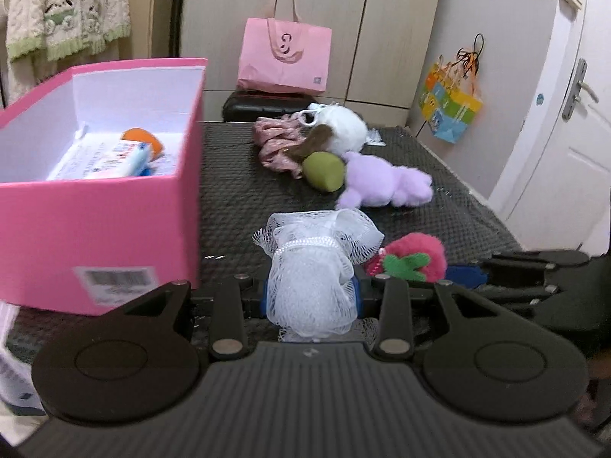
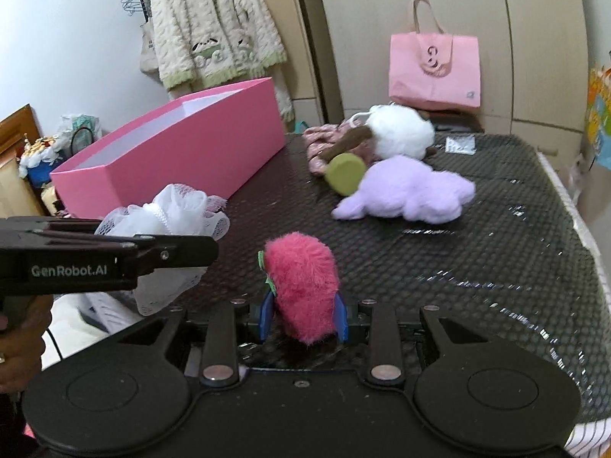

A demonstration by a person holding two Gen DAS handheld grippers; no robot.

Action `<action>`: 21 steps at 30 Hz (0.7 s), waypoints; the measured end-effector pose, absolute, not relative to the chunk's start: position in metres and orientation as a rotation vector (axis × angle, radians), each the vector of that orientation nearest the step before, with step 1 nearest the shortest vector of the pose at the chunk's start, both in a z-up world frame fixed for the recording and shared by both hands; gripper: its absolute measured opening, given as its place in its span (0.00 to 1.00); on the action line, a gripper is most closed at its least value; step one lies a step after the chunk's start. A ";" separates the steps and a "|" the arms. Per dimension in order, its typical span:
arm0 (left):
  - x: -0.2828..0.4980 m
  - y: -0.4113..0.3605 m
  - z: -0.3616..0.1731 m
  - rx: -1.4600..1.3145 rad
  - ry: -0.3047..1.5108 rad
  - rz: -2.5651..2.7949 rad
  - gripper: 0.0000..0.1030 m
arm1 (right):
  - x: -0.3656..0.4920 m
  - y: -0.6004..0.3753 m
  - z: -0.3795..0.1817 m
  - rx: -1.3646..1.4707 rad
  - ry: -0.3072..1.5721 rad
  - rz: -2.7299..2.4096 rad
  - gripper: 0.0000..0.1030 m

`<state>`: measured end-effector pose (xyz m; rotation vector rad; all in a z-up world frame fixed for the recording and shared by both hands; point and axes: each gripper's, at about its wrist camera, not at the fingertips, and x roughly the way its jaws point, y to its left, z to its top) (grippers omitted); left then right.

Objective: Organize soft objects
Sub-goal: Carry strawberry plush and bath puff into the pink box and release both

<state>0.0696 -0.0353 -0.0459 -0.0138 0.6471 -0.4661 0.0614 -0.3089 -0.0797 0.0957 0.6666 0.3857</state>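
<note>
- While both tools sit low over the dark mesh-covered table (image 2: 477, 267), each has something soft between its blue pads.
- Left tool (image 1: 311, 294): jaws narrowed onto a white mesh bath pouf (image 1: 317, 267); the netting bulges above and below the pads. Also seen from the right wrist view, where the pouf (image 2: 172, 210) hangs at the tool's tip, just beside the pink box.
- Right tool (image 2: 303, 315): jaws closed in on a pink fuzzy strawberry plush (image 2: 301, 282), green leaf patch on its left side. From the left wrist view, the strawberry (image 1: 412, 257) lies just right of the pouf, near the table's front edge.
- Pink box (image 1: 99, 213): open, white inside, standing on the table's left side, barcode label on its near wall. Inside lie an orange item (image 1: 143, 139) and a white-and-blue packet (image 1: 114, 156); details too blurred to read.
- Farther back on the table, a cluster touching one another: purple plush (image 2: 408, 191), olive-green round cushion-like piece (image 2: 345, 173) with a brown part above it, white fluffy plush (image 2: 401, 131), pink patterned fabric (image 1: 277, 145) behind them.
- Pink tote bag (image 2: 433, 72) stands beyond the table against beige cupboard doors.
- Cream knitted cardigan (image 2: 214, 34) hangs at back left.
- Colourful paper bag (image 1: 450, 108) hangs on the right wall, beside a white door (image 1: 565, 122).
</note>
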 end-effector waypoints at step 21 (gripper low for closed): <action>0.041 0.056 0.020 0.034 0.700 -0.513 0.35 | 0.056 -0.234 -0.023 0.072 0.698 0.768 0.36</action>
